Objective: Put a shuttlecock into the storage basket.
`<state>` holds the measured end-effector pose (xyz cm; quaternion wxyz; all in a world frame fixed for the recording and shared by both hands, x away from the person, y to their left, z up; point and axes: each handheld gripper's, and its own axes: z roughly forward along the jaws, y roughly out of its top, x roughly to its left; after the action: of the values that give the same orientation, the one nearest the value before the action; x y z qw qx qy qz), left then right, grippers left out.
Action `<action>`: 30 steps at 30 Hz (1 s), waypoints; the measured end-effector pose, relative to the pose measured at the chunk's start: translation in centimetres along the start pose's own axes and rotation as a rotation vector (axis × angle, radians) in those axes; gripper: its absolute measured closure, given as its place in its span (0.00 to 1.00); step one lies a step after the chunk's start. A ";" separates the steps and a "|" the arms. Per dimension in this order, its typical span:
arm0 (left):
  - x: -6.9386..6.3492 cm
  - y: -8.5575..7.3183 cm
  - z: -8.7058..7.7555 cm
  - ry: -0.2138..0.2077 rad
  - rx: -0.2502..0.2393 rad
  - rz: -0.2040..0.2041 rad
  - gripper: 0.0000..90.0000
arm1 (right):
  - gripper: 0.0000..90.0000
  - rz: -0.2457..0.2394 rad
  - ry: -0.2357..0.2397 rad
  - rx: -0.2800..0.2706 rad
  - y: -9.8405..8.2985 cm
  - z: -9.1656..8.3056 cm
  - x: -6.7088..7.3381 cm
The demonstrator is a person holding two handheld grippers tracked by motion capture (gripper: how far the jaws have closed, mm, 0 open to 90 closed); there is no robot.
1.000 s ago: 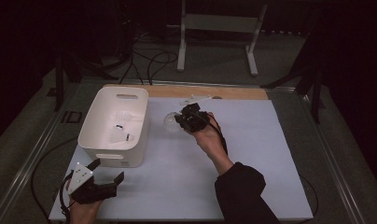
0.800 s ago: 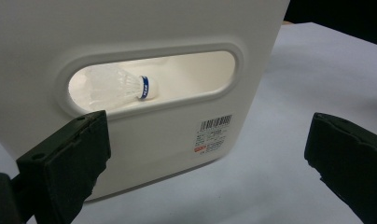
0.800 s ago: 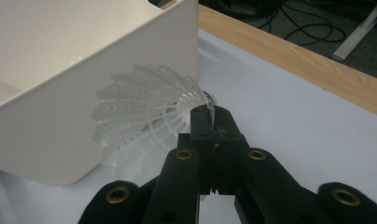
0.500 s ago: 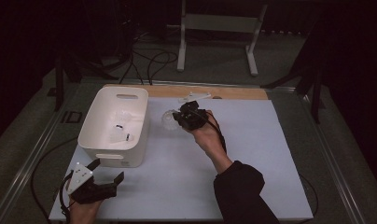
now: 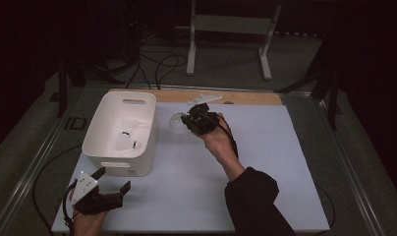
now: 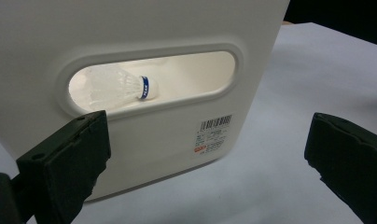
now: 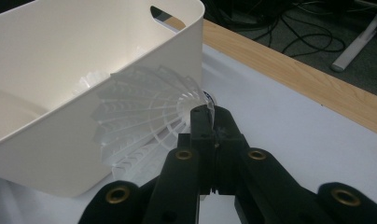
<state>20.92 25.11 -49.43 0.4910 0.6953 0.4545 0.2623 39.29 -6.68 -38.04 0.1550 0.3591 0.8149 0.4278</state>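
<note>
Shuttlecock drop into bin, right claw carrying

Right claw [image 7: 213, 122] is clamped tight on a shuttlecock [image 7: 144, 116] at its cork end, skirt fanned toward the white bin [image 5: 104, 129]. In the high view it hangs just off the bin's 3 o'clock wall, above the desk [image 5: 265, 162], not yet over the rim. My call: I lift a bit, carry it toward 9 o'clock until the skirt clears the rim, then let go low over the bin so the feathers don't catch the wall or bounce out. Left claw [image 5: 111, 181] sits wide with nothing in it, at the bin's 6 o'clock, facing the handle slot [image 6: 151, 80]. Bin holds at least two shuttlecocks already; one with a blue band [image 6: 117, 87] shows through the slot.
</note>
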 end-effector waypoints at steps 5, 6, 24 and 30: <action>0.0 0.0 0.0 0.000 -0.001 0.000 0.01 | 0.99 0.000 -0.001 -0.002 0.3 -0.2 0.0; 0.0 0.0 0.0 0.000 0.000 0.000 0.01 | 0.99 0.000 0.000 -0.003 0.4 -0.2 0.0; 0.0 0.0 0.0 -0.001 -0.001 -0.001 0.01 | 0.99 -0.006 0.004 -0.019 1.3 -0.6 0.1; 0.0 0.0 0.1 -0.002 -0.003 -0.004 0.01 | 0.99 -0.008 0.005 -0.024 1.8 -0.7 0.2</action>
<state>20.94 25.04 -49.46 0.4930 0.6939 0.4549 0.2616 39.54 -6.31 -36.17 0.1591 0.3529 0.8114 0.4378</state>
